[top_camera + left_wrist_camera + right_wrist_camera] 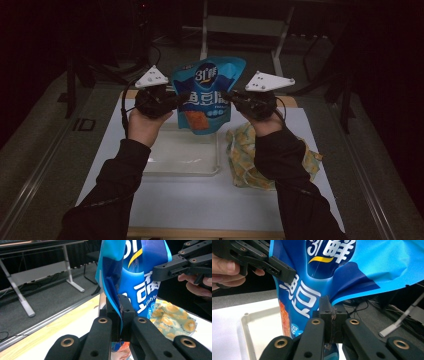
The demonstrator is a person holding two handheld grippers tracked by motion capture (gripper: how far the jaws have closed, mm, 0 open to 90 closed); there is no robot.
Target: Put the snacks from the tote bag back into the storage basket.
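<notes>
Black sleeves are reaching in from the six o'clock edge of the high view, one forearm on each side of the white tabletop [200, 200]. Just beyond the sleeves, a shallow clear plastic tray [212, 167] is lying flat at the centre of the table, and a crumpled yellow-and-blue patterned cloth [240, 150] is sitting just beside it at three o'clock, partly under the right forearm. Above the tray, both hands are holding a glossy blue foil snack pouch [207, 92] upright in the air, clear of the table. The left gripper [175, 99] is pinching the pouch's edge at nine o'clock; in the left gripper view its black jaws are pressing together on a fold of the blue foil [113, 300], with the right gripper [160, 271] clamping the far side at two o'clock. The right gripper [231, 99] is gripping the opposite edge at three o'clock of the pouch; in the right gripper view its jaws are closing tightly on the foil's edge [352, 293], the left gripper [284, 272] biting in at ten o'clock. Farther off, toward twelve o'clock, grey metal table legs [204, 30] are standing on a dark floor.
</notes>
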